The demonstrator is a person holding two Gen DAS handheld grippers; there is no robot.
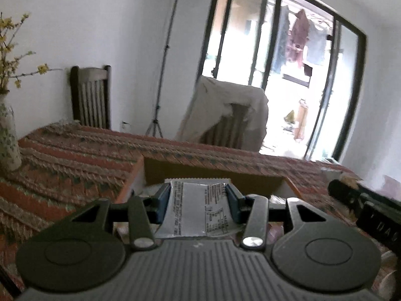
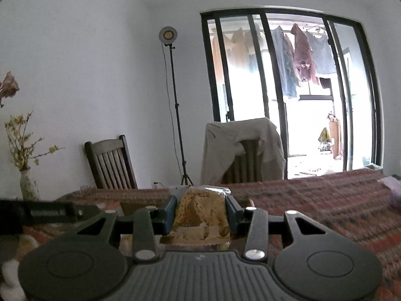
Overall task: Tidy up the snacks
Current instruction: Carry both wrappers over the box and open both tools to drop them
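Observation:
My left gripper [image 1: 199, 204] is shut on a silver snack packet [image 1: 198, 208] with printed text on its back, held over an open cardboard box [image 1: 213, 173] on the patterned tablecloth. My right gripper [image 2: 200, 215] is shut on a yellow-brown snack packet [image 2: 200, 215], held above the table. The box shows in the right wrist view [image 2: 135, 207] just behind the left finger. The other gripper's black body shows at the right edge of the left wrist view [image 1: 368, 208] and at the left edge of the right wrist view [image 2: 47, 213].
A red patterned tablecloth [image 1: 75, 160] covers the table. A vase with yellow flowers [image 1: 7, 135] stands at the left. Two wooden chairs [image 2: 110, 165] stand behind the table, one draped with a pale cloth [image 2: 240, 148]. A light stand [image 2: 175, 105] and glass doors are beyond.

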